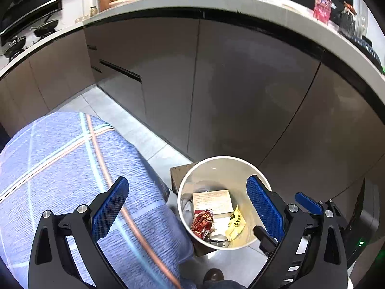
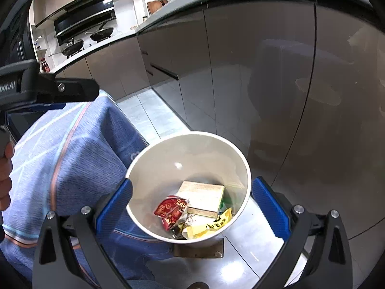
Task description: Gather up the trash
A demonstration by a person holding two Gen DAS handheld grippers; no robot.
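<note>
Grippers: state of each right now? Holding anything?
Left gripper: open, holding nothing, beside the trash bin.
Right gripper: open, holding nothing, above the bin.

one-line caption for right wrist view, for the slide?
Open right tool above white bin holding cardboard box, red wrapper and yellow wrapper.
</note>
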